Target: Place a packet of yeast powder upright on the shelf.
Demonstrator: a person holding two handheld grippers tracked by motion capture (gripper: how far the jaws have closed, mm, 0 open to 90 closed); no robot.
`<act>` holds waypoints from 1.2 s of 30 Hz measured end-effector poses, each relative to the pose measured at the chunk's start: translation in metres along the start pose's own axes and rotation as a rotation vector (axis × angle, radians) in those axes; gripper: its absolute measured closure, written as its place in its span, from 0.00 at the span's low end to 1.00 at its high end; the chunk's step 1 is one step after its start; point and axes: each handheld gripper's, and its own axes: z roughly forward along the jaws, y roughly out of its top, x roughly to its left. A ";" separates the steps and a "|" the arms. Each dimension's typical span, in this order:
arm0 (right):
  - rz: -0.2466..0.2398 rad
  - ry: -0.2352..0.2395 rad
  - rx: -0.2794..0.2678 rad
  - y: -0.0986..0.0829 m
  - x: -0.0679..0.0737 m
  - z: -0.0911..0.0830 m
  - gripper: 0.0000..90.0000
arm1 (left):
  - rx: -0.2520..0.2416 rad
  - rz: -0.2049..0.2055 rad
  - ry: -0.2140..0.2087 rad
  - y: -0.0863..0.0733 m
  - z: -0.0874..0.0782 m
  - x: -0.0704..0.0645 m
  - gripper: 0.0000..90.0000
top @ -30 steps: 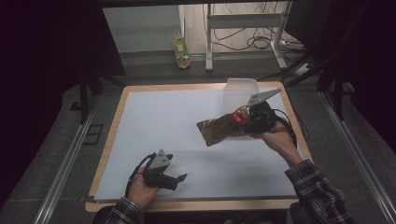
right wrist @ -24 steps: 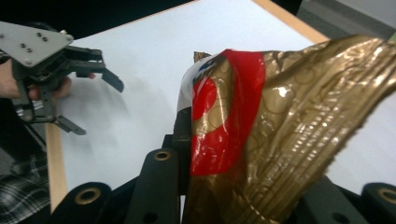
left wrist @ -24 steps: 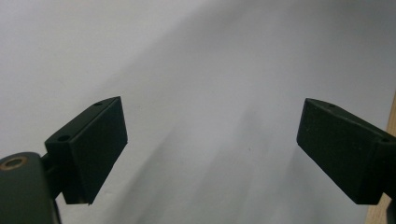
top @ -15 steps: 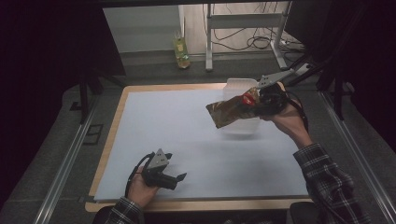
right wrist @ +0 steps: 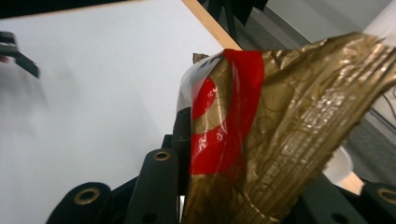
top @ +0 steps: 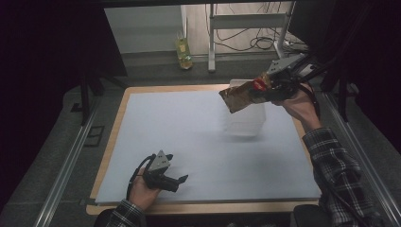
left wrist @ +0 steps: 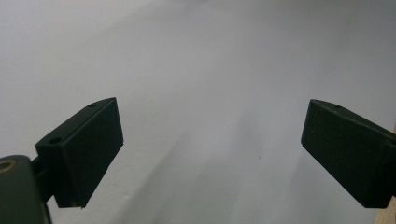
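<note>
Gold-and-red pouch (right wrist: 289,135) — lettering unreadable — in right hand-held gripper (top: 265,87).

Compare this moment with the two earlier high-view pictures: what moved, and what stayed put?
The right gripper, shut on the gold and red packet, lifted it off the white mat and carried it up and toward the far right corner, above the clear container. The grip on the packet held throughout. The left gripper stayed open at the near edge, and the container did not move.
</note>
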 end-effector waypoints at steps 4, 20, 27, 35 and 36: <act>-0.029 -0.022 0.025 -0.002 -0.011 0.003 0.78 | 0.003 0.002 -0.003 0.000 0.000 0.000 0.06; -0.144 -0.067 0.109 -0.005 -0.046 0.017 0.79 | 0.002 -0.002 -0.012 -0.001 0.000 0.001 0.06; -0.201 -0.049 0.180 -0.014 -0.053 0.033 0.79 | 0.003 -0.012 -0.015 -0.001 0.000 0.001 0.06; -0.255 -0.014 0.215 -0.016 -0.055 0.040 0.79 | 0.007 -0.014 -0.024 -0.002 0.001 0.001 0.06; -0.280 0.003 0.227 -0.015 -0.054 0.041 0.79 | 0.011 -0.012 -0.026 -0.002 0.001 0.001 0.06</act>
